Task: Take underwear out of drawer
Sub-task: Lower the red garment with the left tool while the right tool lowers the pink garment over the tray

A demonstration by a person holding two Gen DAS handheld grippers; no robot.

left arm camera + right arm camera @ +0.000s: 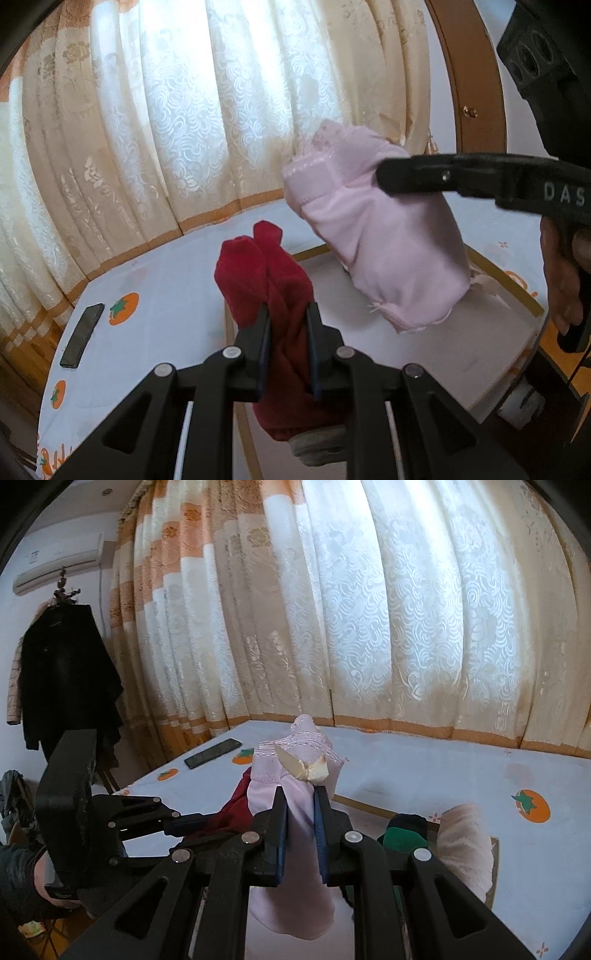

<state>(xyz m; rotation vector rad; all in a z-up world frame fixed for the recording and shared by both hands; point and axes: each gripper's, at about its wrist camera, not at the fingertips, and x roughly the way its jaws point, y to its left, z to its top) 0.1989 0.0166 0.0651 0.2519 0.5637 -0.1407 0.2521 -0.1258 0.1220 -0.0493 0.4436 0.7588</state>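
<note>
The left gripper (288,325) sits nearest the lens in its own view, its two blue-padded fingers clenched on a dark red piece of underwear (273,280). The red cloth stands up in a bunched fold above the fingers and hangs down below them, where a pale waistband edge shows. It is held in the air above the open drawer (424,339), whose light inside and pale wooden rim show beneath.

The right gripper (301,812) is likewise clamped, grasping a pale pink piece of underwear (295,760) with a lace band and a small cream bow near the top. In the left wrist view this pink garment (380,236) hangs to the right of the red one, pinched from the side by the black finger of the right gripper (384,177), clear of the drawer below it. A hand (561,280) grips that tool's handle at the right edge.

In the right wrist view more folded garments remain down in the drawer: a black and green one (402,834) and a pale pink one (465,845).

The desk (443,775) wears a white cloth printed with orange persimmons. A dark phone (213,753) lies on it near the patterned curtain (369,609). A black coat (62,679) hangs by the wall at left.
</note>
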